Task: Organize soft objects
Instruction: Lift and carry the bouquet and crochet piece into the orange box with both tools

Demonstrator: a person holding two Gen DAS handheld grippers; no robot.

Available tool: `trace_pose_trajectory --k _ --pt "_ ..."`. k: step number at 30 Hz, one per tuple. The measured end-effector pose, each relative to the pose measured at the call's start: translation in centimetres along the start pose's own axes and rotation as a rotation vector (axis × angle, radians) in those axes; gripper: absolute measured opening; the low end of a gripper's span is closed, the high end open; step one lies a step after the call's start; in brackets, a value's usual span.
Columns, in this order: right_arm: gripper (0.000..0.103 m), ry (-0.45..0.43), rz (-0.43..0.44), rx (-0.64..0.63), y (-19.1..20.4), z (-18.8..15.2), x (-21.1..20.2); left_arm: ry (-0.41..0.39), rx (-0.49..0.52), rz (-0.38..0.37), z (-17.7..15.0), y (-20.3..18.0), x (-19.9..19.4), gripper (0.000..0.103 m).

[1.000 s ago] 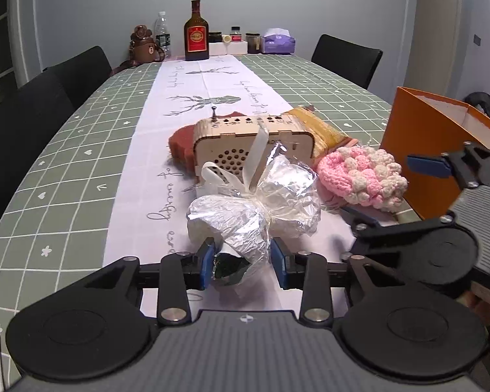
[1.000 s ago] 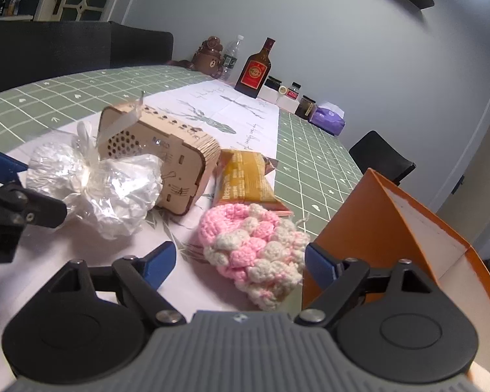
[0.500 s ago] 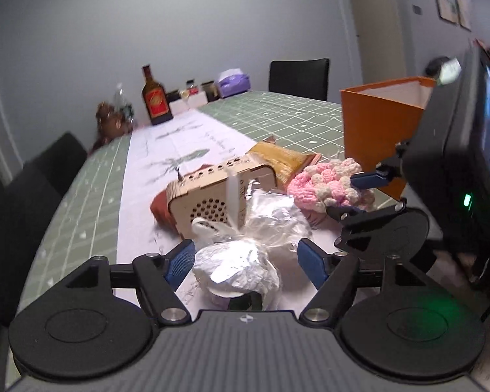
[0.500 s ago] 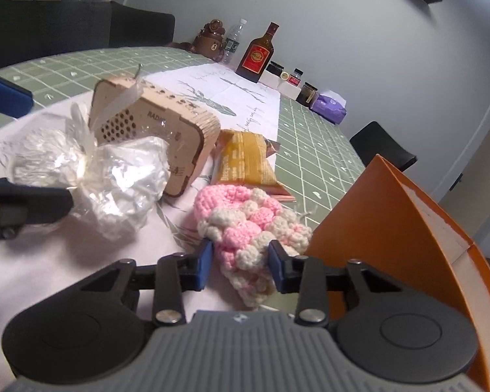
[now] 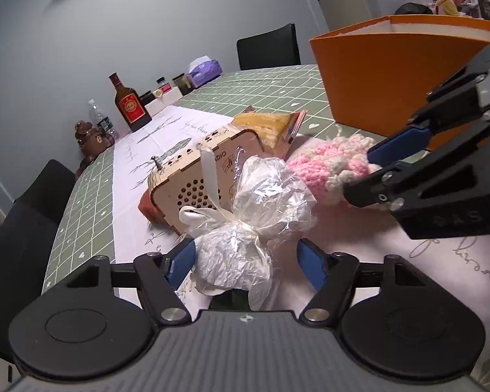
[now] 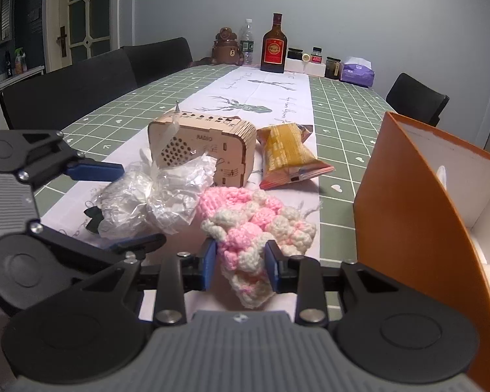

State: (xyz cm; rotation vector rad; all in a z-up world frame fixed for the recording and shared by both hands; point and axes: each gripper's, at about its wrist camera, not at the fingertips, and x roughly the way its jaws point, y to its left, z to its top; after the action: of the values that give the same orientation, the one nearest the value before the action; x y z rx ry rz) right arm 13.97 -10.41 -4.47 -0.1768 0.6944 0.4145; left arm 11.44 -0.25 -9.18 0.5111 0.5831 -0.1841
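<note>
R gripper point(image 6: 241, 263) clamps pink-white knit piece point(image 6: 254, 219), desk's near edge, beside orange box point(image 6: 418, 215). L gripper point(image 5: 245, 261) wide around cellophane bundle point(image 5: 251, 225); dark item under wrap unclear.

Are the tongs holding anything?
Right tongs pinch the pink-and-cream knitted yarn piece by its near edge. Left tongs hang open around the crinkly cellophane bundle.
</note>
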Motion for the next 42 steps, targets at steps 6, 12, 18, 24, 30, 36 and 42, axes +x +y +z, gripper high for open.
trace_pose_trajectory --k 6,12,18,24,30,36,42 --pt "0.031 0.001 0.029 0.02 0.3 -0.2 -0.3 0.033 -0.031 0.068 -0.3 -0.2 0.4 0.057" --pt "0.021 -0.03 0.027 0.022 0.3 -0.3 -1.5 0.034 -0.176 0.053 -0.4 1.0 -1.1 0.049" --pt "0.019 -0.052 0.068 0.007 0.7 -0.4 -3.3 0.079 -0.408 0.003 -0.9 3.1 -3.4 0.048" --pt "0.019 -0.029 0.111 -0.082 3.1 -1.8 -4.1 0.134 -0.422 0.031 -1.3 2.6 -5.2 0.048" --pt "0.056 -0.072 0.058 -0.231 4.6 -3.5 -4.6 0.12 -0.429 0.04 -2.1 2.2 -5.9 0.048" --pt "0.073 -0.076 -0.005 -0.355 4.8 -3.8 -3.1 0.115 -0.45 0.035 -2.1 2.3 -5.8 0.048" --pt "0.056 -0.063 0.015 -0.315 4.6 -4.0 -1.6 0.118 -0.44 0.043 -2.1 2.1 -5.6 0.048"
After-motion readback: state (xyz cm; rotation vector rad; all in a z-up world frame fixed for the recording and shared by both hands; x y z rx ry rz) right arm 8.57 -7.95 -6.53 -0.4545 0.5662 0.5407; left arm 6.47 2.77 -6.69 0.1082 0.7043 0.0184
